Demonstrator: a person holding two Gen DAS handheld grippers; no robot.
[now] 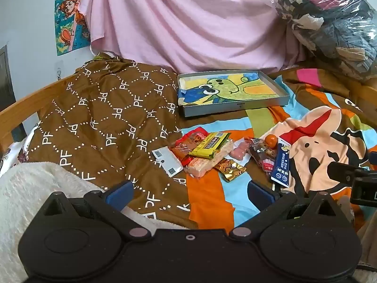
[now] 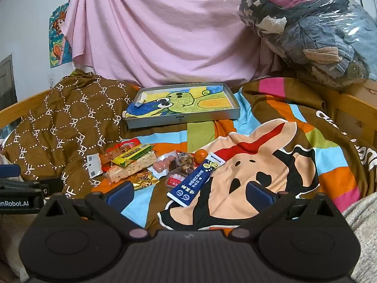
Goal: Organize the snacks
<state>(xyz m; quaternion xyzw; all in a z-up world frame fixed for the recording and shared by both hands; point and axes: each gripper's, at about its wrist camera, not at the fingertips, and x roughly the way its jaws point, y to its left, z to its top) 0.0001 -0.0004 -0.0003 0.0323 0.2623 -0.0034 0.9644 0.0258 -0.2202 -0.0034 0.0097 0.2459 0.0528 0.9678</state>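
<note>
Grey tray (image 2: pixel 181 119) bare | snacks (image 2: pixel 150 165) heaped (bedspread) | left gripper (image 1: pixel 188 192), right gripper (image 2: pixel 188 192) spread

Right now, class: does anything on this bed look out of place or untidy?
Yes. The snacks lie heaped and overlapping on the bedcover, in front of the tray, which holds none. Nothing looks spilled or torn.

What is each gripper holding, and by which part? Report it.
Nothing is held. The left gripper and right gripper are both open and empty, short of the snack pile.
</note>
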